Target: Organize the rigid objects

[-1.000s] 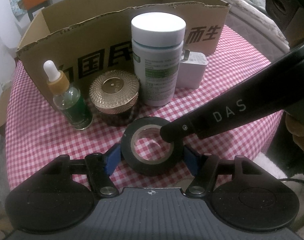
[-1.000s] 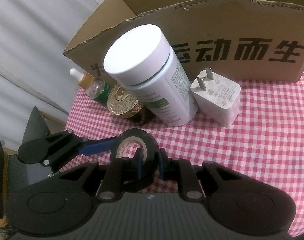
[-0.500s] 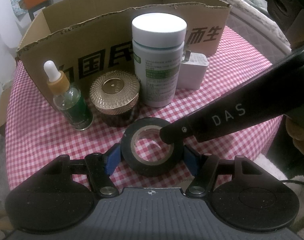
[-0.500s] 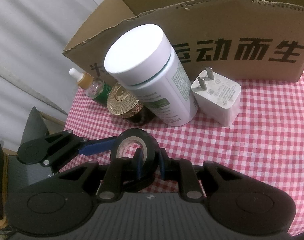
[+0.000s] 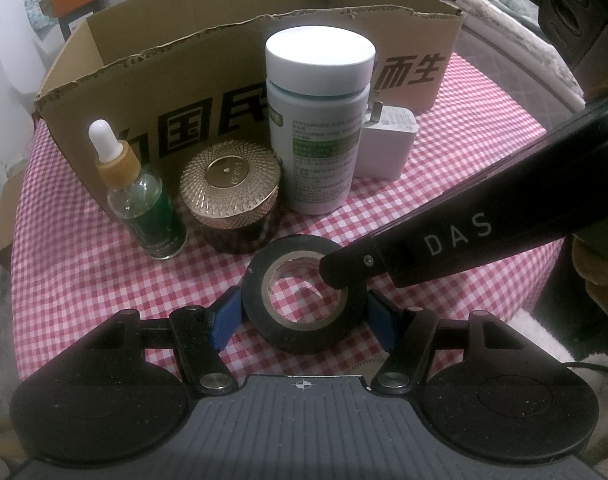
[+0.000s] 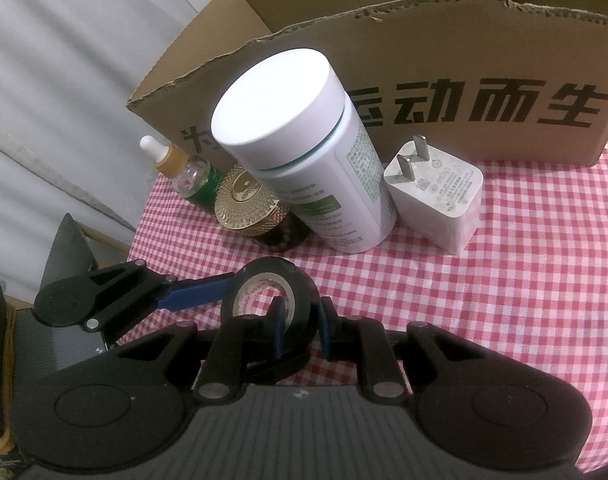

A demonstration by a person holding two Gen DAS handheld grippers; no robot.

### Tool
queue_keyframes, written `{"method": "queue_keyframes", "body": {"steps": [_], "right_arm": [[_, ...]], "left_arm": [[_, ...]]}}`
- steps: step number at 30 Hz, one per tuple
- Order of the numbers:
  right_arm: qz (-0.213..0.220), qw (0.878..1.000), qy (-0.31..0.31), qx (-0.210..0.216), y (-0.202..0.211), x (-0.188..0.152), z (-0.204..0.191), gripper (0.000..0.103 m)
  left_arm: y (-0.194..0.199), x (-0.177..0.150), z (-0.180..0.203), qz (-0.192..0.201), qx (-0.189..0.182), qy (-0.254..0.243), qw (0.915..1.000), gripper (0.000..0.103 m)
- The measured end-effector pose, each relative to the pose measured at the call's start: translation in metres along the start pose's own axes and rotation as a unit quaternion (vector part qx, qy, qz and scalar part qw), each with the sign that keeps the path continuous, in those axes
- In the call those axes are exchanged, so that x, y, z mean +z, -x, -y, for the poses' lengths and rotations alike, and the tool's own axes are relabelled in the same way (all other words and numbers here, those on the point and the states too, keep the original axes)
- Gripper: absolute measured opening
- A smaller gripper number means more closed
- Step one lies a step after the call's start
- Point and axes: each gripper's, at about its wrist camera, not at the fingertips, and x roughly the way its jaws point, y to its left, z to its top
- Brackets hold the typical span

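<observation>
Your roll of black tape (image 5: 304, 312) sits near the front of the worktop (image 5: 483, 128), which is covered in red-and-white check cloth, and both tools are on it at once. Your left gripper (image 5: 304, 318) straddles the whole roll from outside, its blue pads (image 5: 224, 320) pressed against the outer wall on either side, so it is clamped across the roll's full width. Your right gripper (image 6: 300, 326) comes in from the right and pinches only the ring's wall: one finger reaches down inside the core, the other lies against the outside, and the two are drawn nearly together on the band of tape. In the right wrist view the roll stands tilted up on its edge.

Just behind the roll stand four other items in a row: a green dropper bottle (image 5: 144, 204), a gold-lidded jar (image 5: 232, 196), a tall white bottle (image 5: 319, 128) and a white plug adapter (image 5: 387, 144). Behind them stands an open cardboard box (image 5: 208, 60) with large black printed characters.
</observation>
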Motion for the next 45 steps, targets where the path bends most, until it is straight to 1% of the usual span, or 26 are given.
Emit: {"method": "queue_keyframes", "body": {"steps": [12, 29, 45], "right_arm": [[0.0, 1.0, 0.001, 0.0, 0.0, 0.0, 0.0, 0.019], [0.003, 1.0, 0.003, 0.002, -0.006, 0.002, -0.003, 0.019], [0.009, 1.0, 0.004, -0.001, -0.005, 0.0, -0.006, 0.019]], "left_arm": [[0.0, 0.0, -0.001, 0.0, -0.001, 0.0, 1.0, 0.066], [0.012, -0.003, -0.004, 0.002, -0.003, 0.019, 0.9998, 0.066], [0.014, -0.002, -0.004, 0.004, -0.003, 0.019, 0.9998, 0.066]]}}
